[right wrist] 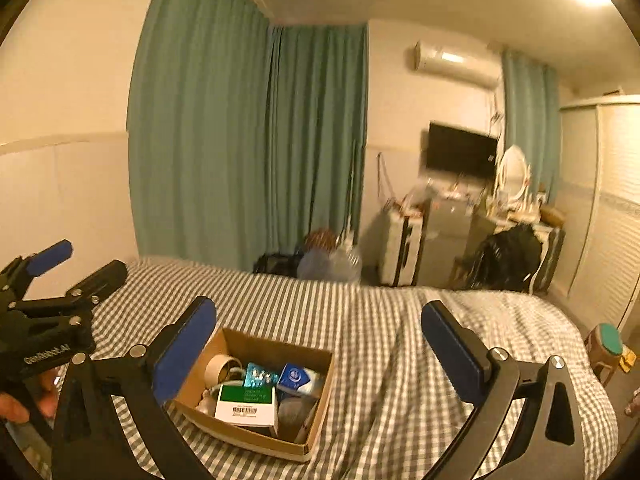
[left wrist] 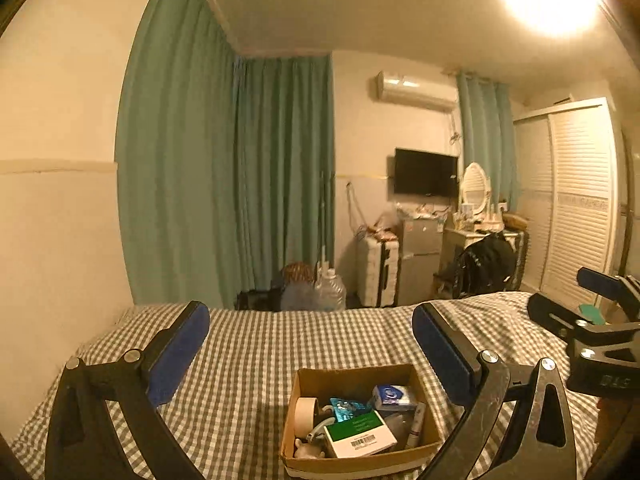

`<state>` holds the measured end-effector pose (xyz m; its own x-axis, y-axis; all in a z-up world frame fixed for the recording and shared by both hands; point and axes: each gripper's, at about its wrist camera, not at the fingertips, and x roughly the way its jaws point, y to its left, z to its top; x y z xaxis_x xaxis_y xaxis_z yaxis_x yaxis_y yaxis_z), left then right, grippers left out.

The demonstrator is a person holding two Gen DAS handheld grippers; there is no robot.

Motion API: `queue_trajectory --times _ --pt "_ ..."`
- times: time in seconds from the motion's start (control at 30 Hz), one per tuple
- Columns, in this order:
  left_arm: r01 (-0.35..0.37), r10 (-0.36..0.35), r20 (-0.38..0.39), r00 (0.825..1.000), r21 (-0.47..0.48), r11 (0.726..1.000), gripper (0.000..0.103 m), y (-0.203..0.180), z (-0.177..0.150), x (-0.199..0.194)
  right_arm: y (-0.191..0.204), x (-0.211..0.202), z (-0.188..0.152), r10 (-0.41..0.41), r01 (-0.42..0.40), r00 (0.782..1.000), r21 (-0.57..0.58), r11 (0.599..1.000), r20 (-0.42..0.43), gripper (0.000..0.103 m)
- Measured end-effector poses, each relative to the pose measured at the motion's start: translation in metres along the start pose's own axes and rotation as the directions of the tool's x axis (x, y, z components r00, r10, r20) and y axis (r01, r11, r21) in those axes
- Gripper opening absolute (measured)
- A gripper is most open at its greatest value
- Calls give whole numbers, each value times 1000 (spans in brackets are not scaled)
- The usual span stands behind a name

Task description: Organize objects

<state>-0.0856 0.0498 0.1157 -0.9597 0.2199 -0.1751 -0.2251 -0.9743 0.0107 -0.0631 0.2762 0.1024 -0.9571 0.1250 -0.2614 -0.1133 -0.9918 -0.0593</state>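
Note:
A brown cardboard box [left wrist: 424, 396] sits on the checked bed [left wrist: 260, 356], filled with small items: a green-and-white carton [left wrist: 356, 434], a tape roll [left wrist: 305, 414], a blue-and-white pack [left wrist: 392, 396] and a teal packet [left wrist: 344, 408]. My left gripper [left wrist: 311, 338] is open and empty, held above and behind the box. It also shows at the left of the right wrist view [right wrist: 80, 268]. My right gripper [right wrist: 319, 330] is open and empty above the box [right wrist: 320, 384], and shows at the right of the left wrist view [left wrist: 560, 296].
Green curtains [left wrist: 224, 184] hang behind the bed. Water bottles [left wrist: 330, 290], a suitcase [left wrist: 378, 272], a small fridge [left wrist: 420, 264], a dressing table with a mirror [left wrist: 476, 208] and a louvred wardrobe [left wrist: 576, 200] stand beyond the foot. A stool [right wrist: 608, 346] stands at the right.

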Motion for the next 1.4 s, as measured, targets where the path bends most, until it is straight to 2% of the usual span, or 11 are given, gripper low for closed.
queue_trajectory --times 0.17,0.33,0.47,0.53,0.67,1.4 --pt "-9 8 24 1000 28 1000 103 -2 -4 -22 2 -19 -8 -4 3 1000 16 1000 18 102" --pt "-34 33 17 999 16 999 103 -2 -28 -28 0 -28 -31 -14 14 1000 38 999 7 103" --pt "-73 72 -58 996 0 997 103 -2 -58 -13 -6 -20 -61 -40 40 999 58 998 -9 103" --pt "-68 67 -94 993 -10 998 103 -2 -70 -7 -6 -13 -75 -65 67 997 40 997 -42 103" --pt "-86 83 -130 988 -12 996 103 -3 -86 -1 -11 -5 -88 -62 66 995 51 996 -76 103" --pt "-85 82 -147 986 -13 996 103 -1 -91 -5 -2 -2 -95 -45 49 994 40 998 -101 103"
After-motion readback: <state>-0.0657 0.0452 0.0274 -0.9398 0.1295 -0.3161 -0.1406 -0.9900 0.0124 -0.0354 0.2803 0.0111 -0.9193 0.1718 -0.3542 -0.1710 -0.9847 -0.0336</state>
